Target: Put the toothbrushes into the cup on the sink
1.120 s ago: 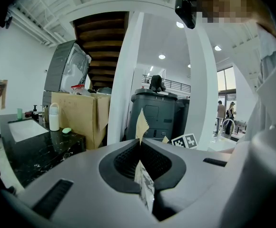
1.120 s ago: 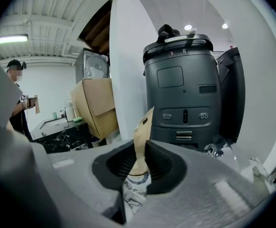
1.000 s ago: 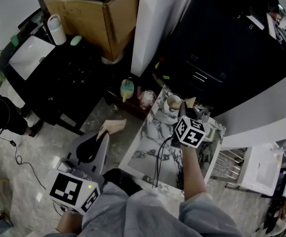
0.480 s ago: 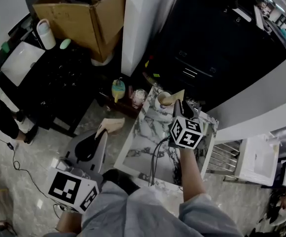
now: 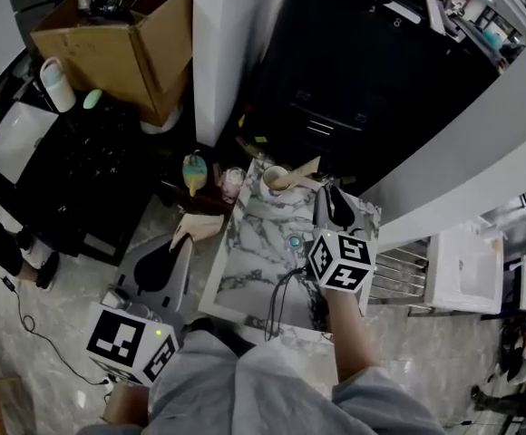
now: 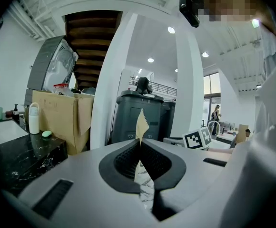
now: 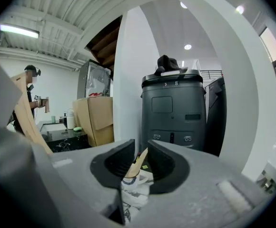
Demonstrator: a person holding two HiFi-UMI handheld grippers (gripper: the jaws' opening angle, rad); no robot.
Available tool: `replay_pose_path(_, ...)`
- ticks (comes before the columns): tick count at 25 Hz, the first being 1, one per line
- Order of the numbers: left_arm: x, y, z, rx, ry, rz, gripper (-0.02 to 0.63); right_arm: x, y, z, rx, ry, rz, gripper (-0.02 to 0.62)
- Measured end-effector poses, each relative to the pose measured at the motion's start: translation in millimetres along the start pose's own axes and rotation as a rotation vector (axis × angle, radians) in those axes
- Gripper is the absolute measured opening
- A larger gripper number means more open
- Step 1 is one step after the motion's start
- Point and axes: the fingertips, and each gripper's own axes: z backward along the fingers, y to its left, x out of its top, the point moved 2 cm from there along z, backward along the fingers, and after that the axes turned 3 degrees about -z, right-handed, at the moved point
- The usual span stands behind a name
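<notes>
A white cup [image 5: 273, 179] stands at the far end of the marble sink top [image 5: 254, 265]. One beige paper-wrapped toothbrush [image 5: 305, 170] leans out of it. My right gripper [image 5: 329, 194] hovers just behind the cup, open by a narrow gap and holding nothing. Between its jaws the right gripper view shows the cup [image 7: 130, 178] and that toothbrush [image 7: 138, 164]. Low on the left, off the sink top, my left gripper [image 5: 183, 250] is shut on a second beige wrapped toothbrush [image 5: 202, 228]. Its serrated wrapper end [image 6: 141, 123] sticks up past the left gripper [image 6: 140, 148].
A black cable [image 5: 284, 288] and a small teal disc [image 5: 293, 240] lie on the marble. Bottles [image 5: 195, 172] stand on the floor left of the sink. Behind are a white pillar [image 5: 219, 53], a dark bin [image 5: 363, 80], a cardboard box [image 5: 109, 39] and a metal rack [image 5: 397, 270] at right.
My right gripper has drawn back from the cup, and the wrapped toothbrush that was by its jaws now rests in the cup. The left gripper still holds its toothbrush in about the same place.
</notes>
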Motion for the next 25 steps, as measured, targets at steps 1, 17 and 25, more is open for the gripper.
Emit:
replay_pose_path(1,1,-2,-3,-0.011,-0.002,-0.002,0.006,4,-1,8,-0.001,-0.012,0.002,0.078)
replay_pose_path(17,13,-42,-46,-0.199,-0.018,-0.037,0.006,11,-31,117,-0.12,-0.087,-0.05,0.0)
replay_pose_path(25,15,-49,-58,-0.244,-0.016,-0.048,0.006,5,-34,147,-0.165,-0.097,-0.094,0.0)
